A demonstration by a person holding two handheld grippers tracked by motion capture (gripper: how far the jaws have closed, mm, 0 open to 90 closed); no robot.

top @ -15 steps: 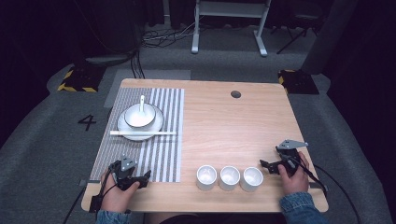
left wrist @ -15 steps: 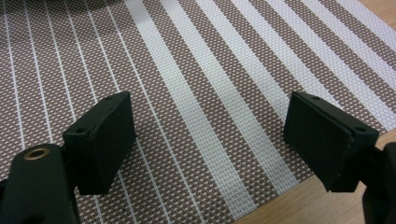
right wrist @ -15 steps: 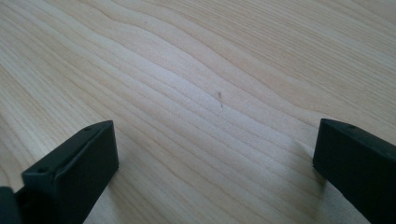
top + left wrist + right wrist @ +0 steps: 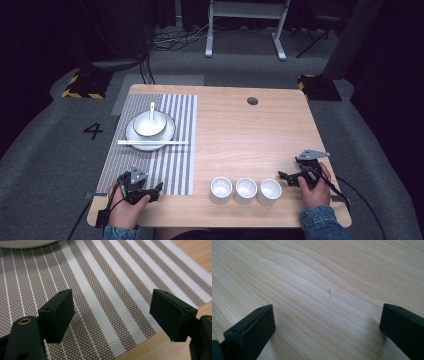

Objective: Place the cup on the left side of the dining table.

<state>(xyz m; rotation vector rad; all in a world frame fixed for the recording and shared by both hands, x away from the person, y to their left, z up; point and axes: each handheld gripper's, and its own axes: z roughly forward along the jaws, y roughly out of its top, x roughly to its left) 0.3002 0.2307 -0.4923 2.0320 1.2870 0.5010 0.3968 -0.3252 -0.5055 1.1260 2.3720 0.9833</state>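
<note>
We see three cups (image 4: 245, 190) in a row along the table's (image 4: 240, 135) near edge, axis running L–R. R gripper (image 4: 286, 177) just beside the rightmost, jaws apart, empty. L gripper (image 4: 159, 189) over the mat (image 4: 172, 165), jaws apart too.

three cups (image 4: 245, 190) – one bowl (image 4: 149, 123)

A light wooden table (image 4: 240, 135) carries a grey-and-white striped woven placemat (image 4: 170, 165) on its left part. Right of the placemat's near corner, three small white ceramic cups (image 4: 245, 190) stand in a row.
</note>
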